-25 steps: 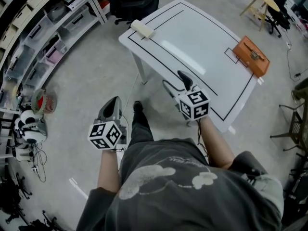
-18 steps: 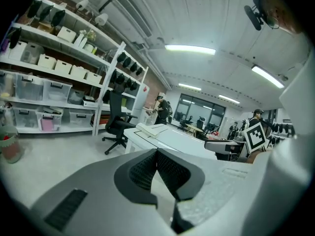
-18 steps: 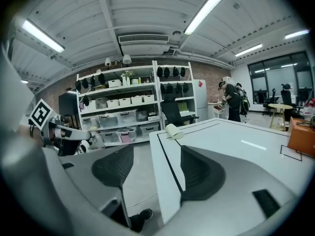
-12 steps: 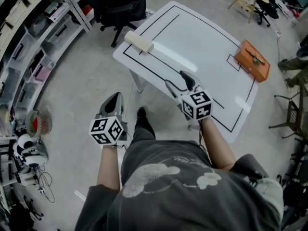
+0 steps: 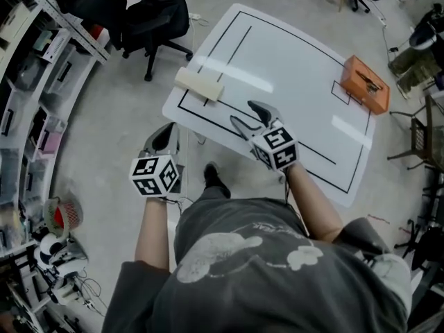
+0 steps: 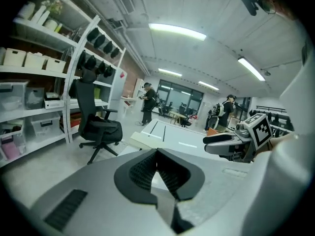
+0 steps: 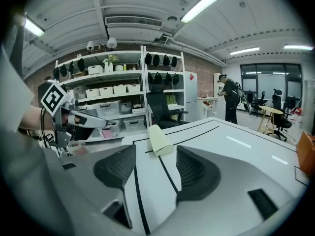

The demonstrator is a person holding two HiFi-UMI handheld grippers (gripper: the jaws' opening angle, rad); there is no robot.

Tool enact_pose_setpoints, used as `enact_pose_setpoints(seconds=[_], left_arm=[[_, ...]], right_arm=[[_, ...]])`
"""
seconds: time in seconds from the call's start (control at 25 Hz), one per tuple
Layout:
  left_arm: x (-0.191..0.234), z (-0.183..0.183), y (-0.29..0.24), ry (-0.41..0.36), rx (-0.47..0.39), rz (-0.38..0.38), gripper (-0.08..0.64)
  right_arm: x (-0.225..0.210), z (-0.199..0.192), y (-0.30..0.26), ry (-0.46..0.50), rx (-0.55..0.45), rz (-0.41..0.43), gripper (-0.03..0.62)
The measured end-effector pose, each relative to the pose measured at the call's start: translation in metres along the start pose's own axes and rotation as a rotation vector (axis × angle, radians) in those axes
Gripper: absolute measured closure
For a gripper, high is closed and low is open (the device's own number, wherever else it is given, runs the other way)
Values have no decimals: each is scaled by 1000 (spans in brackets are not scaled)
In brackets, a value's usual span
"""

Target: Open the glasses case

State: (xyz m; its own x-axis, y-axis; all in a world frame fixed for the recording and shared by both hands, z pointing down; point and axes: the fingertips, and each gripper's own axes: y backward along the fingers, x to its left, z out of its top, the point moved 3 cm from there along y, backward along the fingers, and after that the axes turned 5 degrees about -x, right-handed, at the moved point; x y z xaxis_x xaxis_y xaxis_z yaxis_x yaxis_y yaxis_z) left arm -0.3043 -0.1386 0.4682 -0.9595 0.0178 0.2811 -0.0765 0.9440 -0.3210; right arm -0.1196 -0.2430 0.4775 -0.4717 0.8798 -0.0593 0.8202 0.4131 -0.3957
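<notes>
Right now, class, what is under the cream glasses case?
The glasses case rests on the white table, near a corner. A black line runs under it. The stretch beneath is covered.

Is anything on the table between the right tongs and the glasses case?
Nothing visible does. Only bare table lies between the right tongs, jaws closing and empty, and the glasses case at the corner.
</notes>
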Motion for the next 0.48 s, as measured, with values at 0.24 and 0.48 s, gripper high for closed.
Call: enact_pose_setpoints(seconds=[0.24, 0.48], left_arm=[[33, 15, -51, -18, 61, -70, 558], [61, 10, -96, -22, 153, -106, 558]], right_arm=[[1, 3, -47, 18, 58, -25, 339], [-9, 2, -81, 24, 101, -63, 339]])
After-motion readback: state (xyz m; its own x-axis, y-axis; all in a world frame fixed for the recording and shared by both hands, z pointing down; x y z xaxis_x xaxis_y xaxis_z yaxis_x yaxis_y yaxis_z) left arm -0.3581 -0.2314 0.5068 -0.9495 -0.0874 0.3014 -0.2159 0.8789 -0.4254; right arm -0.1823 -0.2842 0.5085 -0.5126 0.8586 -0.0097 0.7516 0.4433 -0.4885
